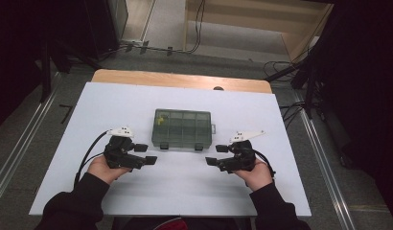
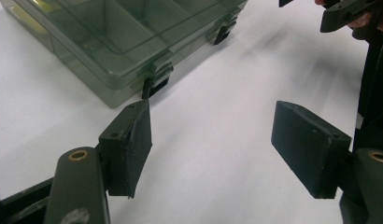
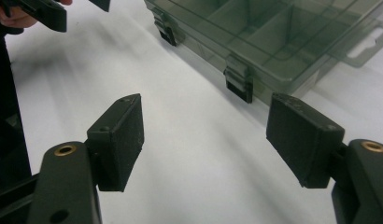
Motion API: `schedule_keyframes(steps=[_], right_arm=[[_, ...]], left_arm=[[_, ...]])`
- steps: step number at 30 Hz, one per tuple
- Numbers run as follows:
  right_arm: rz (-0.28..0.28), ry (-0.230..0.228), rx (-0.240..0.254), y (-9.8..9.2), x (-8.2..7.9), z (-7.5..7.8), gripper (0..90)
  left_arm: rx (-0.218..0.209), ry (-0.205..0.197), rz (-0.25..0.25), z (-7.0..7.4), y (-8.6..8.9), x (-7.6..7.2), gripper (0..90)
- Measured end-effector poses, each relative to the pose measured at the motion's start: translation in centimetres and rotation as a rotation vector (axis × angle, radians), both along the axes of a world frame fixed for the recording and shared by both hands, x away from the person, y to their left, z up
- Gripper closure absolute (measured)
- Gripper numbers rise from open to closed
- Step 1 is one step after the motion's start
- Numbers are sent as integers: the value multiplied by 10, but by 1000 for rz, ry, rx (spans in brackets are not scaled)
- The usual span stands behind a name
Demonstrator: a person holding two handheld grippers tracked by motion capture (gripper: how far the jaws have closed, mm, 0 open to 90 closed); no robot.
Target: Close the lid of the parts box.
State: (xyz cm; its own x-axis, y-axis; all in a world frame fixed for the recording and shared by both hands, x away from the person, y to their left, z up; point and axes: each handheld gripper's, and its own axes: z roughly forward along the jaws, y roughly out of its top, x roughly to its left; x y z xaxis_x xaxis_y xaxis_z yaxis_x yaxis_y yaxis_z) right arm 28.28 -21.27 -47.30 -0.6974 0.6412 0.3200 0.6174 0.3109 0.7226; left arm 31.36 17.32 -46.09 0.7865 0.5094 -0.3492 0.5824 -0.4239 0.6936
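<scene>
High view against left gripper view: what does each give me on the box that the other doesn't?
High view alone: the whole box, its yellow item in the far left compartment, its side tab, and the wooden table edge. Left gripper view alone: the near latch close up, with the left tool open and empty. Both: the closed box on the white sheet and the right tool.

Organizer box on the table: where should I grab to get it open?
Likely the two latches on the near front wall of the box. Come from the person's side, one gripper per latch: left gripper and right gripper are open, level with that wall.
</scene>
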Motion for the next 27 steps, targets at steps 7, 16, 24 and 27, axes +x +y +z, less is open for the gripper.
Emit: schedule_keyframes(steps=[7,16,24,27], right_arm=[[-5,-29,-21,-4,-11,-3,263],[-8,-43,-27,-14,-26,-10,262],[-30,-37,-28,-25,-38,-16,262],[-36,-39,-23,-29,-41,-18,262]], left_arm=[[-12,-9,2,1,8,-9,292],[-13,-14,14,-3,22,-18,291],[29,-33,27,-6,33,-25,292],[28,-31,27,-8,36,-27,291]])
